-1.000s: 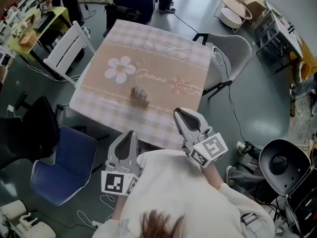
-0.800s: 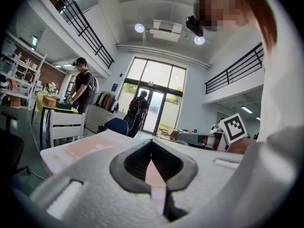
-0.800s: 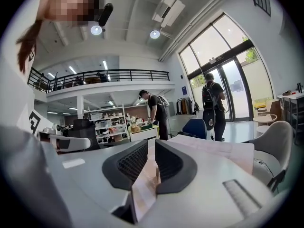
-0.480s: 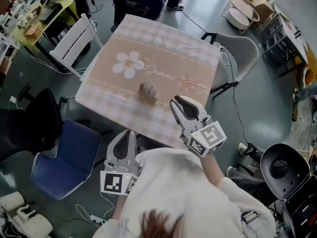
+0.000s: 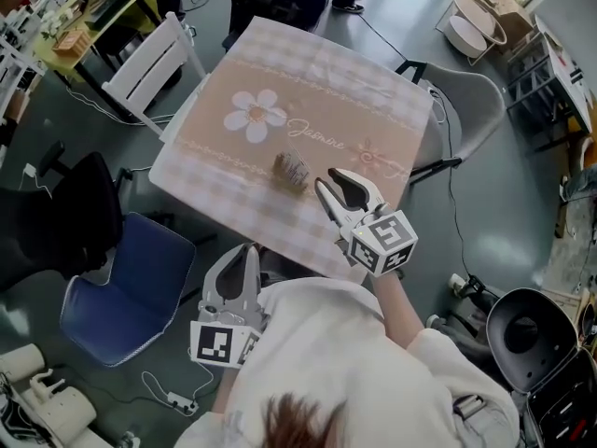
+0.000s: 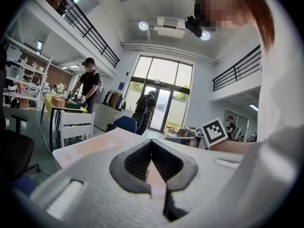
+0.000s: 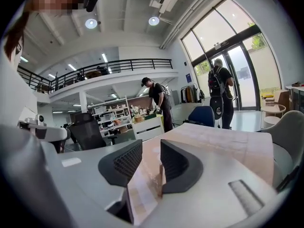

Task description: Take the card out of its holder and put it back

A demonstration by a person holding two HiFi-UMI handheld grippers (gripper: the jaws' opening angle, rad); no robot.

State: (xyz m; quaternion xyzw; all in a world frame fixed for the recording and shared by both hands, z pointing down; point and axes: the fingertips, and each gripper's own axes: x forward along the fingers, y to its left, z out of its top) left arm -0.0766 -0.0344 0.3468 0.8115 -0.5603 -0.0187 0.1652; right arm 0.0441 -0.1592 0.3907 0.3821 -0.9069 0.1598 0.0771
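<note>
two grippers: right gripper [image 5: 329, 183], jaws just opened apart and empty, points at the holder [image 5: 291, 170] at its 10 o'clock on the table [image 5: 359, 82], likely to pinch the card; left gripper [image 5: 244, 253] waits at 7 o'clock, jaws together.

The bench [image 5: 373, 91] wears a cloth with pale pink-and-white checks at its edges and a beige middle, where a white flower [image 5: 256, 115] with a yellow heart is printed. The left gripper [image 5: 250, 253] and the right gripper [image 5: 331, 183] are light grey with dark grey jaws. One chair [image 5: 126, 297] is blue.
</note>
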